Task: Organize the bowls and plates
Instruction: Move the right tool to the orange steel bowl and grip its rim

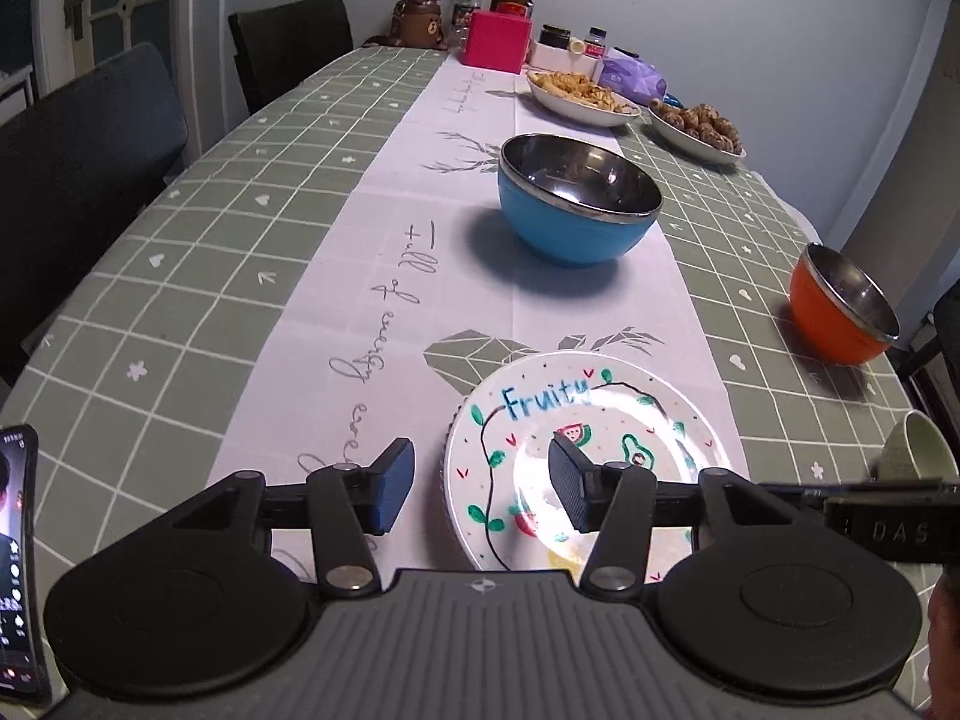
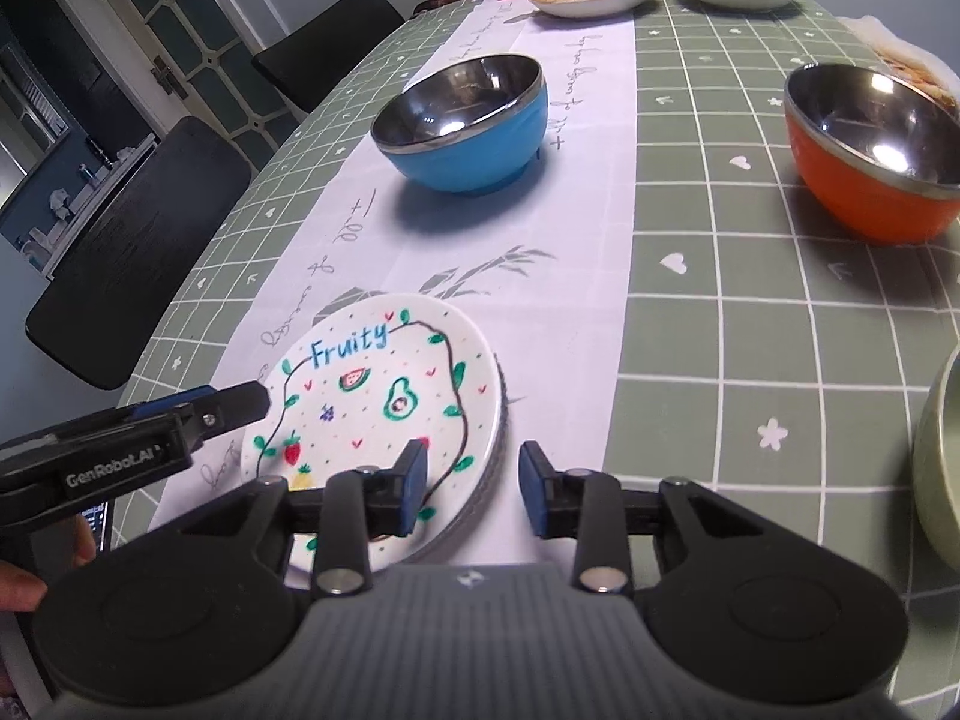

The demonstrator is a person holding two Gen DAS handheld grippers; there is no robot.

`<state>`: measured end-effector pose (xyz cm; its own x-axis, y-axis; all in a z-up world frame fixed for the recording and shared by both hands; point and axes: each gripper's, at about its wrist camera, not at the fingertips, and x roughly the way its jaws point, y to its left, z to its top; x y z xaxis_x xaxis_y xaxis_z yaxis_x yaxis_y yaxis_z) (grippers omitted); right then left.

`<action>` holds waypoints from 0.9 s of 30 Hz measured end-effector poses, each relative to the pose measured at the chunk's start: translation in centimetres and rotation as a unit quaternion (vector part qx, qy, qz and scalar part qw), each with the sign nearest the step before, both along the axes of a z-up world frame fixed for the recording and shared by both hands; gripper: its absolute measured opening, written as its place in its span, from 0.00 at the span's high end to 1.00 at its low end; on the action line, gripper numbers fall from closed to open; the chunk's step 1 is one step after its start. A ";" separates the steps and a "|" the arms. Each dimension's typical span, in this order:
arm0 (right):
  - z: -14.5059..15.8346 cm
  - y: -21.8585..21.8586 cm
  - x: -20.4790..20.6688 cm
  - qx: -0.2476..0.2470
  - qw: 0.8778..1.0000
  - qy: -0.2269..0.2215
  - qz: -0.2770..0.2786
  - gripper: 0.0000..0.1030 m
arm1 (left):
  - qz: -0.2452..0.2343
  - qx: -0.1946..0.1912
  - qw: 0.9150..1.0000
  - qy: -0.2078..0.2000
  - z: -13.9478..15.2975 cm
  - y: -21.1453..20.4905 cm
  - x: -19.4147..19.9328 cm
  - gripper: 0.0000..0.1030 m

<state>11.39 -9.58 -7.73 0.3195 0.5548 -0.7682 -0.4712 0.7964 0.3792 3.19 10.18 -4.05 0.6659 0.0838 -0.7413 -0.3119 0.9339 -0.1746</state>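
A white plate painted "Fruity" (image 1: 600,420) (image 2: 372,396) tops a short stack on the white runner. My left gripper (image 1: 480,489) is open across the stack's left rim, one pad over the plate and one outside it, neither touching. In the right wrist view its fingers (image 2: 240,405) show at that rim. My right gripper (image 2: 474,489) is open across the right rim the same way. A blue steel-lined bowl (image 1: 570,228) (image 2: 480,150) stands farther along the runner. An orange bowl (image 1: 834,330) (image 2: 864,204) sits to the right.
A pale green bowl (image 1: 918,450) (image 2: 939,468) lies near the right edge. Two dishes of food (image 1: 582,99) (image 1: 696,129), a pink box (image 1: 495,39) and bottles crowd the far end. Dark chairs (image 1: 90,138) line the left side. A phone (image 1: 18,558) lies near left.
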 end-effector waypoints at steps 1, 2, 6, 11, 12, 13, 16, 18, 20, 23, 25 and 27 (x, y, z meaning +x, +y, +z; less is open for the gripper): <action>-0.1 0.1 -0.1 0.000 1.000 0.003 0.001 0.77 | 0.003 -0.004 1.000 -0.002 0.0 0.0 0.0 0.42; -0.2 0.2 -0.2 0.001 1.000 0.006 0.004 0.77 | 0.003 -0.007 1.000 -0.005 0.0 0.0 -0.1 0.42; -0.6 0.5 -0.4 -0.007 1.000 0.005 0.009 0.81 | -0.005 -0.006 1.000 -0.013 0.4 -0.5 -0.1 0.42; 0.0 0.0 -0.2 0.000 1.000 0.004 0.002 0.79 | -0.020 -0.004 0.999 -0.034 1.1 -1.4 -0.2 0.42; 0.4 -0.2 -0.1 0.002 1.000 -0.002 0.000 0.79 | -0.025 -0.004 0.999 -0.036 1.2 -1.7 -0.2 0.42; 0.8 -0.3 0.0 0.005 1.000 -0.008 -0.001 0.79 | -0.032 -0.005 0.999 -0.037 1.3 -2.0 -0.1 0.42; 2.2 -1.1 0.2 0.013 1.000 -0.024 -0.006 0.77 | -0.045 -0.013 0.998 -0.039 1.6 -2.6 0.4 0.42; 3.1 -1.8 0.5 0.016 0.999 -0.039 -0.013 0.74 | -0.056 -0.018 0.997 -0.045 1.8 -3.2 0.7 0.42; 3.9 -2.5 0.9 0.017 0.998 -0.055 -0.024 0.71 | -0.066 -0.017 0.996 -0.049 2.1 -3.9 1.1 0.42; 4.9 -4.0 1.8 0.017 0.997 -0.067 -0.044 0.70 | -0.074 -0.025 0.995 -0.056 2.7 -4.7 2.1 0.42; 5.5 -4.9 2.5 0.021 0.996 -0.072 -0.058 0.70 | -0.077 -0.036 0.994 -0.062 3.1 -5.1 2.7 0.42; 6.3 -5.8 3.2 0.022 0.994 -0.079 -0.069 0.68 | -0.080 -0.044 0.993 -0.069 3.5 -5.6 3.6 0.41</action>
<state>14.57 -15.41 -1.45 0.5097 0.5296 -0.6781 -0.4155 0.8416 0.3450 6.76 4.61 -0.52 0.7612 -0.0912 -0.6421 -0.1290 0.9490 -0.2877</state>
